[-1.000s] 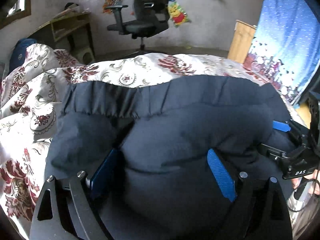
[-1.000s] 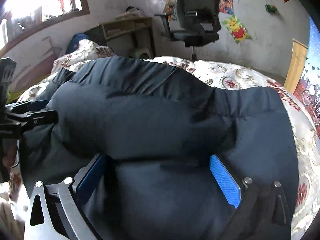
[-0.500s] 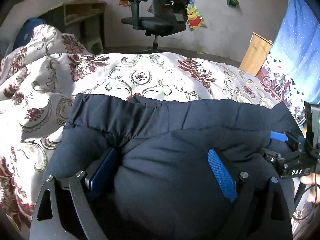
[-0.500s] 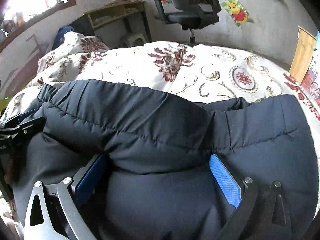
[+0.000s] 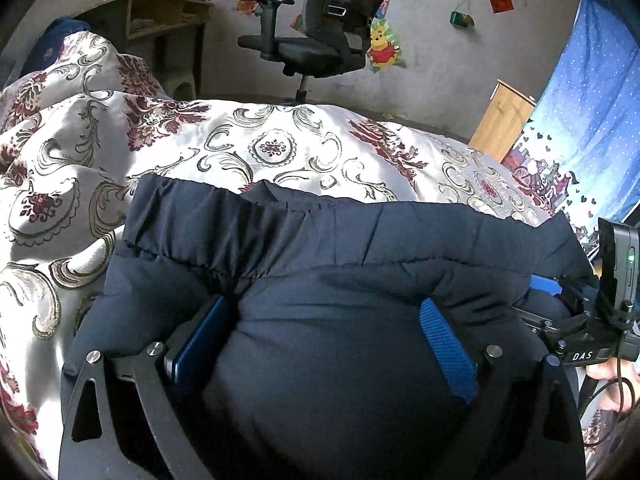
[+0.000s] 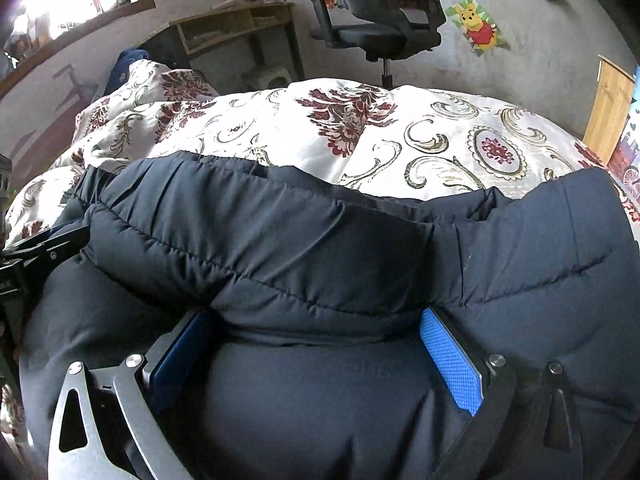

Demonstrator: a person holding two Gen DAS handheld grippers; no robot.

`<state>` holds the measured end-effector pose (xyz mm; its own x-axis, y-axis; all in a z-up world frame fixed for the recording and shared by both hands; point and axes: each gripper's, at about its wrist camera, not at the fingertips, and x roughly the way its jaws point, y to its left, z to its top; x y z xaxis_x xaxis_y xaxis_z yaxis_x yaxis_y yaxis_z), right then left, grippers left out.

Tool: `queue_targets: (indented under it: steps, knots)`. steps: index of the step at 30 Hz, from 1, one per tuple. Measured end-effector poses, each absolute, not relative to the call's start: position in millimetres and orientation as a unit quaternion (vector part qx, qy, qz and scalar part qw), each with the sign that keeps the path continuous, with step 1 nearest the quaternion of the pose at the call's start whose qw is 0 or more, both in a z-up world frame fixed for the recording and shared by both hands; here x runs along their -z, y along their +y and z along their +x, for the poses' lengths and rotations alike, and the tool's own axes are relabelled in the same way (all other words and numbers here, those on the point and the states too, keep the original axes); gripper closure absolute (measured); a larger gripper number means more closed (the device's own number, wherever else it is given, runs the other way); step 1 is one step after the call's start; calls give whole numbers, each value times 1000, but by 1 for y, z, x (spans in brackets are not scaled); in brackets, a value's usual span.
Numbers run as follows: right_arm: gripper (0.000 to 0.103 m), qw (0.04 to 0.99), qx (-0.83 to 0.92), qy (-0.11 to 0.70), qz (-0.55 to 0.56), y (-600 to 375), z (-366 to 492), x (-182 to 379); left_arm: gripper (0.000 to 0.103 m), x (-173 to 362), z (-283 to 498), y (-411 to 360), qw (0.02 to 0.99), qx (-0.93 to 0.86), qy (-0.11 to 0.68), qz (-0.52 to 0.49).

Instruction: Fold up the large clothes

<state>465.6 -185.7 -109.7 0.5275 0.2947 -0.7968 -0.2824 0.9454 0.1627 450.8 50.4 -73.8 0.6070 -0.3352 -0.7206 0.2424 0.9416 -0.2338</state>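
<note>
A dark navy padded jacket (image 5: 328, 256) lies on the bed, also filling the right wrist view (image 6: 304, 240). My left gripper (image 5: 324, 320) is shut on a thick bunch of the jacket, its blue pads (image 5: 448, 348) pressed into the fabric on both sides. My right gripper (image 6: 316, 328) is shut on another bunch of the same jacket, further right. The right gripper shows at the right edge of the left wrist view (image 5: 576, 328). The left gripper shows at the left edge of the right wrist view (image 6: 28, 256). The jacket's far hem lies folded over onto itself.
The bed has a cream bedspread with maroon floral print (image 5: 240, 140) (image 6: 400, 132). A black office chair (image 5: 320, 40) and a wooden desk (image 6: 236, 24) stand beyond the bed. A wooden cabinet (image 5: 500, 120) and a blue curtain (image 5: 592, 120) are at the right.
Both grippers have lowered the held jacket edge down and towards the near side. More of the bedspread shows beyond the jacket than one second ago.
</note>
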Motion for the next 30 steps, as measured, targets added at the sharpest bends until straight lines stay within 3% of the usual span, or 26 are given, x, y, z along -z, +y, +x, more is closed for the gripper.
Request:
queue_targets:
  steps: [15,30]
  knots:
    - [0,882,-165,441,10,-186,460,113,6,78,446,55,894,183,401,-86]
    - [0,942,-64,328,-30,-233,371,66,6,30,363,114,915,47,372,-150]
